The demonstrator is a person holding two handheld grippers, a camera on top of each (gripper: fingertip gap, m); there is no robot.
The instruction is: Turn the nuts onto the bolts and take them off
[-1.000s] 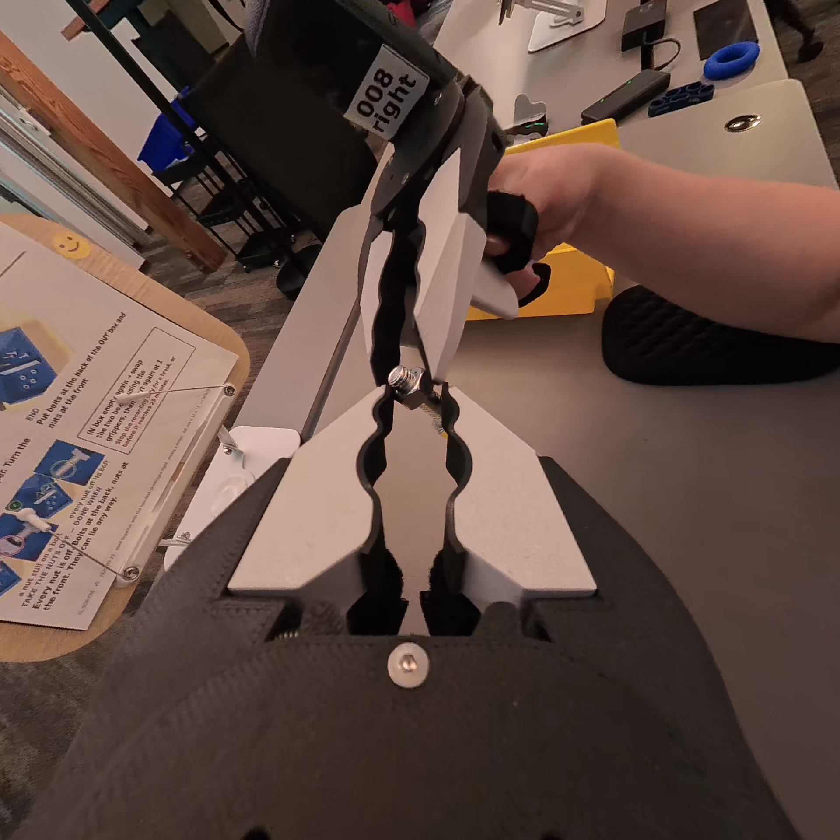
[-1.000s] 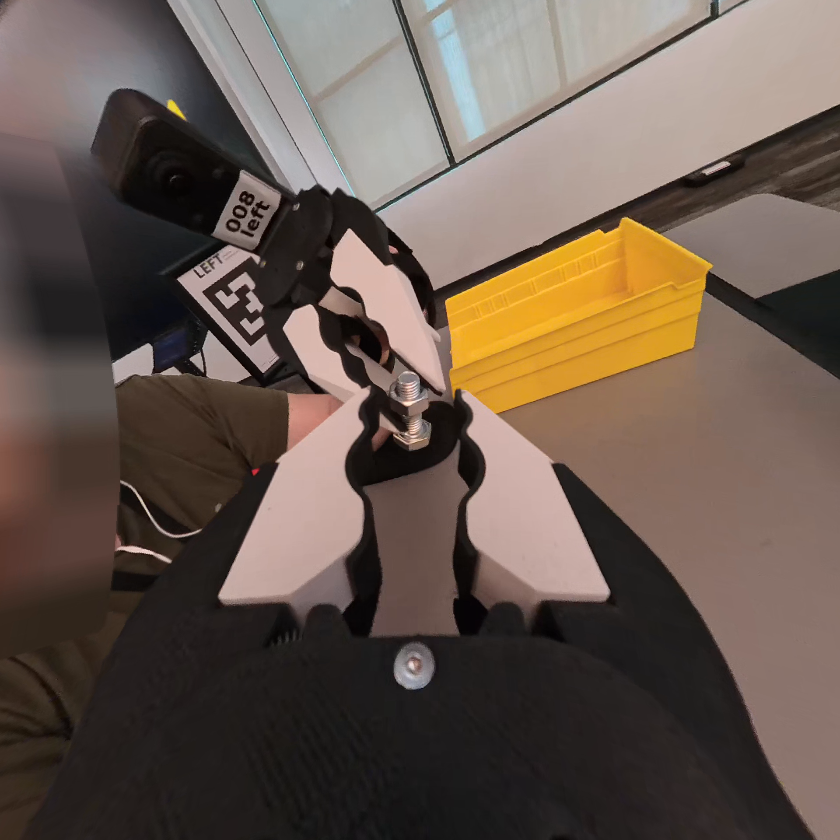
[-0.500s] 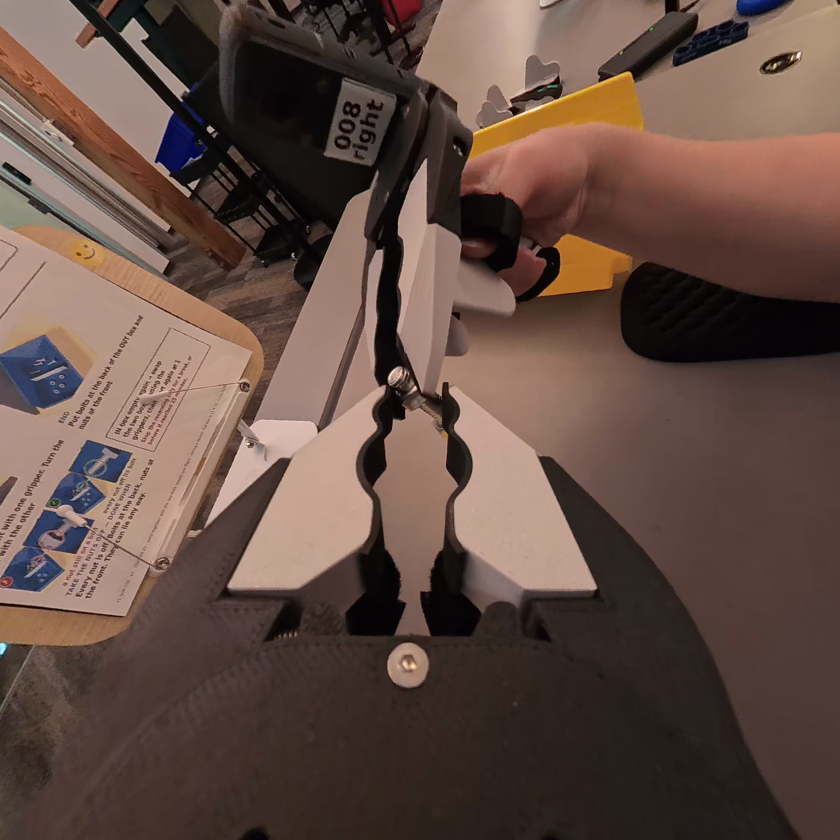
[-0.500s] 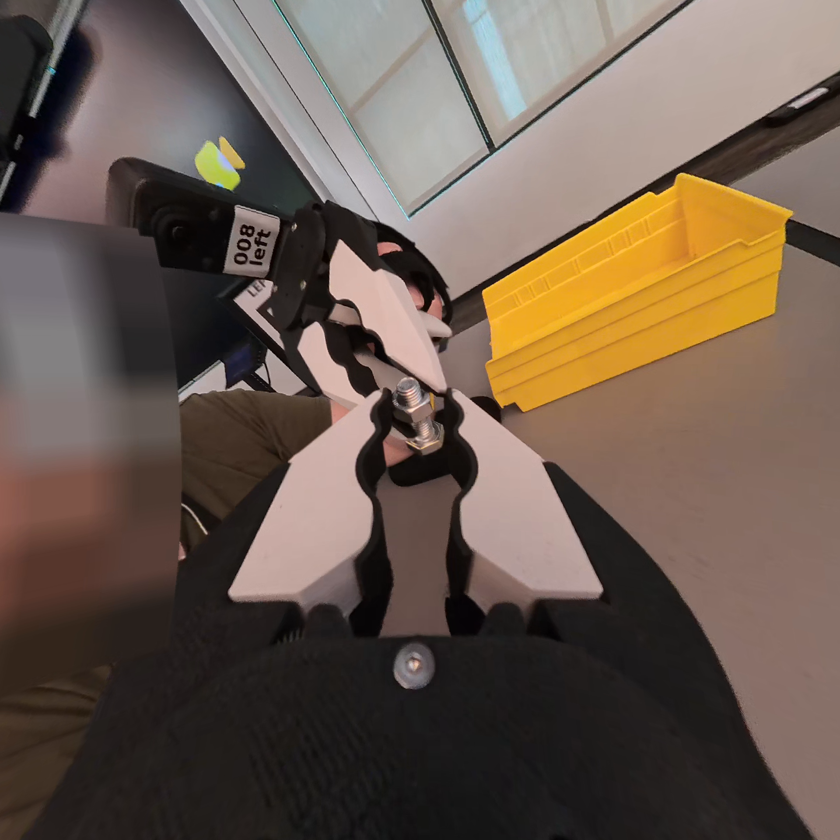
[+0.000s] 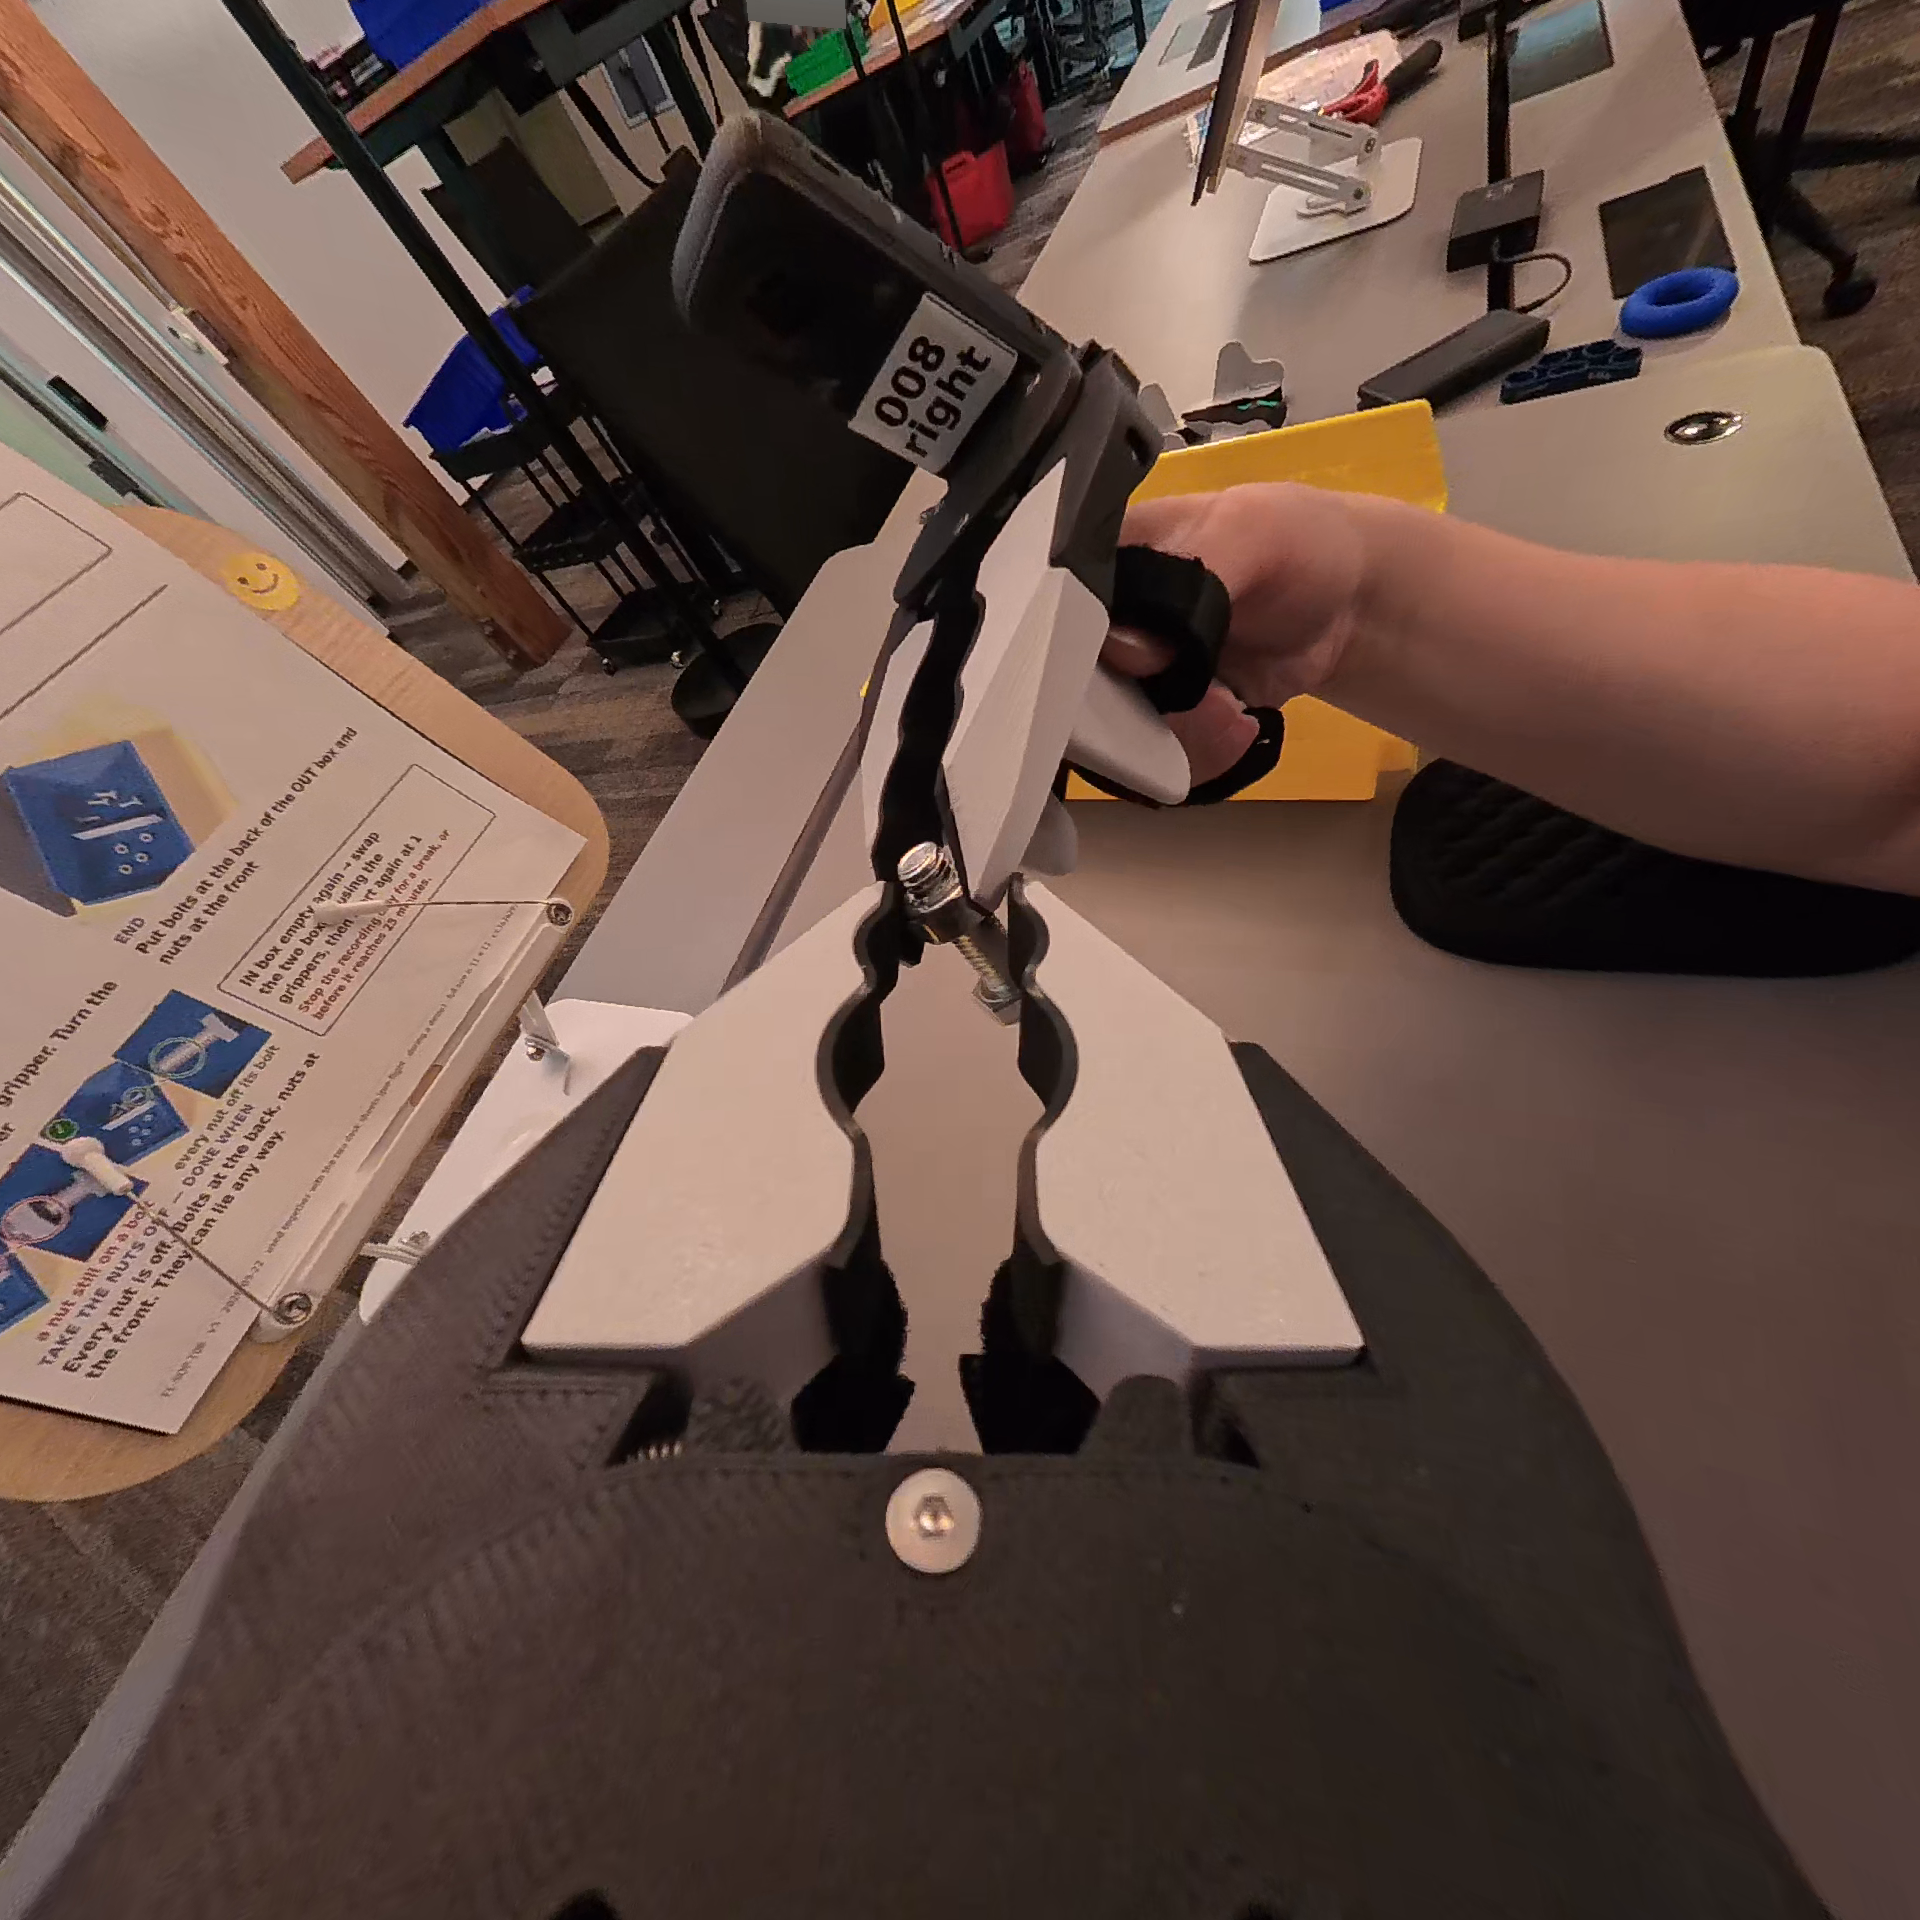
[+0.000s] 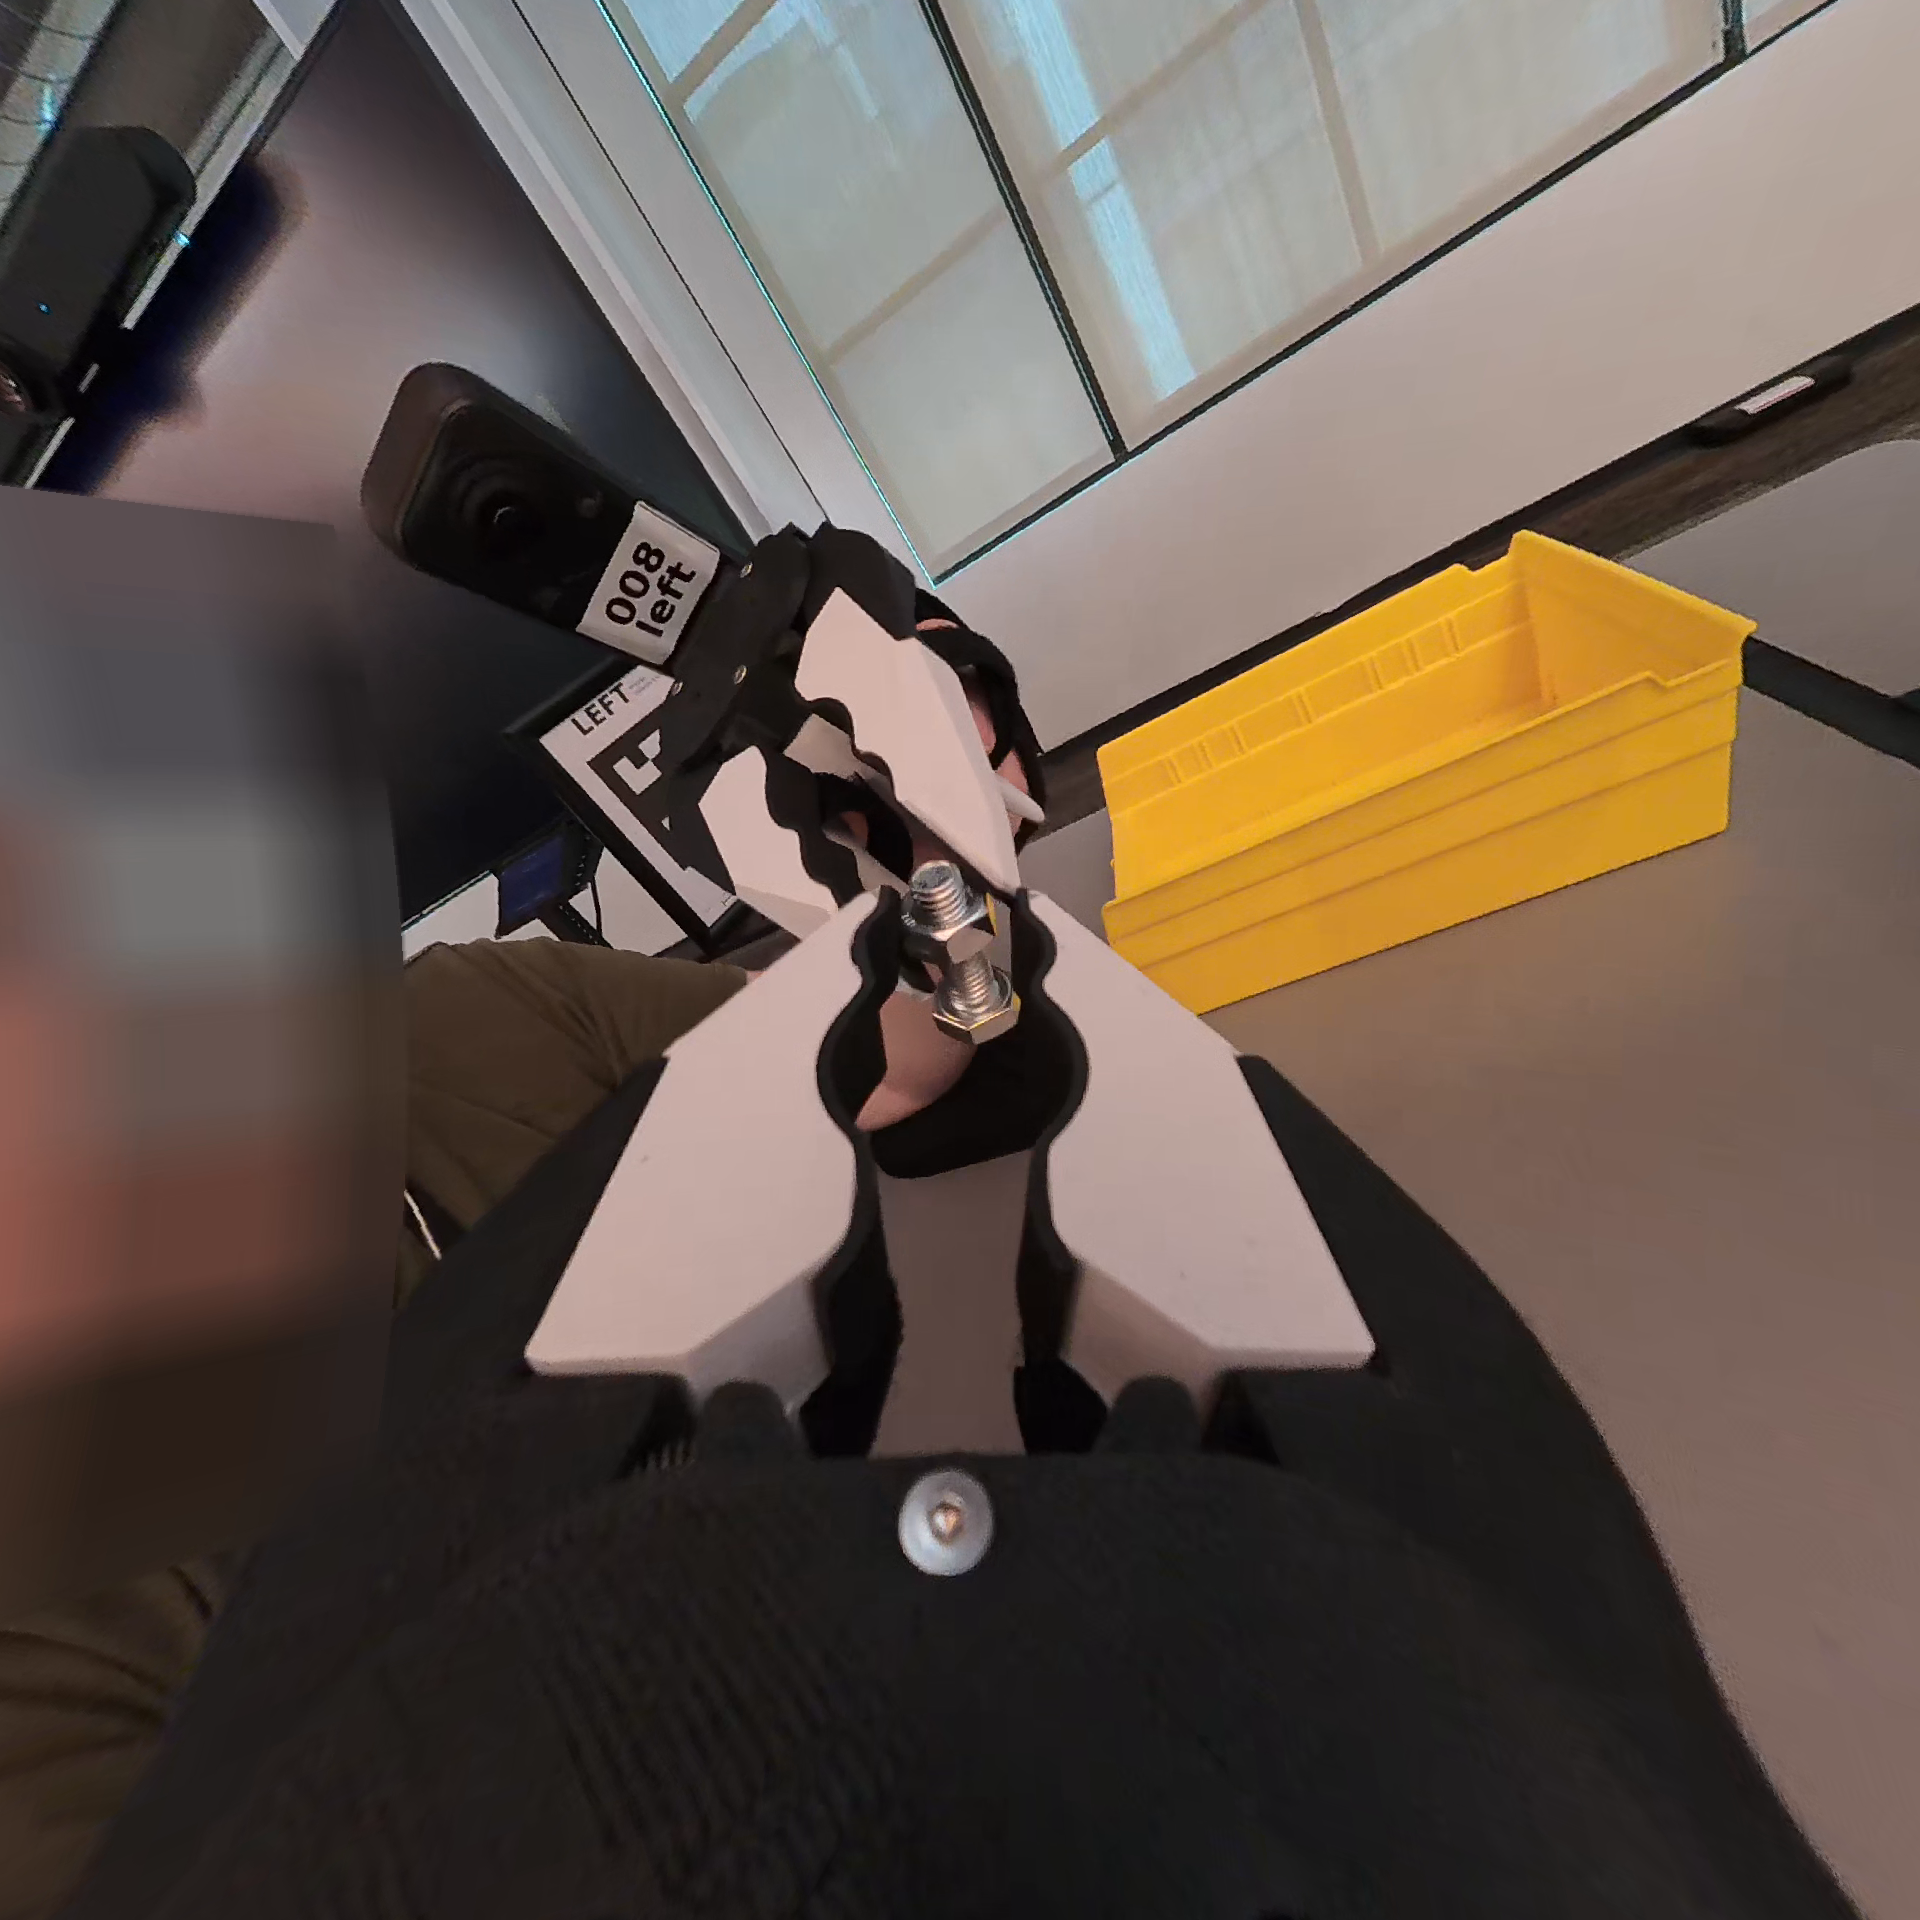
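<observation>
A silver bolt (image 5: 975, 954) with a nut (image 5: 928, 879) on its thread is held in the air between both grippers, above the grey table (image 5: 1507, 1299). My left gripper (image 5: 951, 916) is shut on the bolt near its head end (image 5: 997, 1003). My right gripper (image 6: 951, 912) is shut on the nut (image 6: 948, 921); the thread end (image 6: 935, 883) sticks up above the nut and the bolt head (image 6: 972, 1014) hangs below it. In the left wrist view the right gripper (image 5: 940, 878) comes down from above, held by a hand (image 5: 1247, 603). In the right wrist view the left gripper (image 6: 940, 883) comes in from the upper left.
A yellow bin (image 6: 1434, 769) stands on the table behind the grippers and also shows in the left wrist view (image 5: 1309, 457). An instruction sheet on a wooden board (image 5: 229, 987) stands at the left. A black pad (image 5: 1621, 894) lies under the forearm. Small devices and a blue ring (image 5: 1678, 301) lie far back. Left and right tips are no more than a few centimetres apart.
The right gripper has tipped upright and then leaned back to the right around the bolt. Both grippers have stayed shut on the bolt and nut. Both views have swung a little.
</observation>
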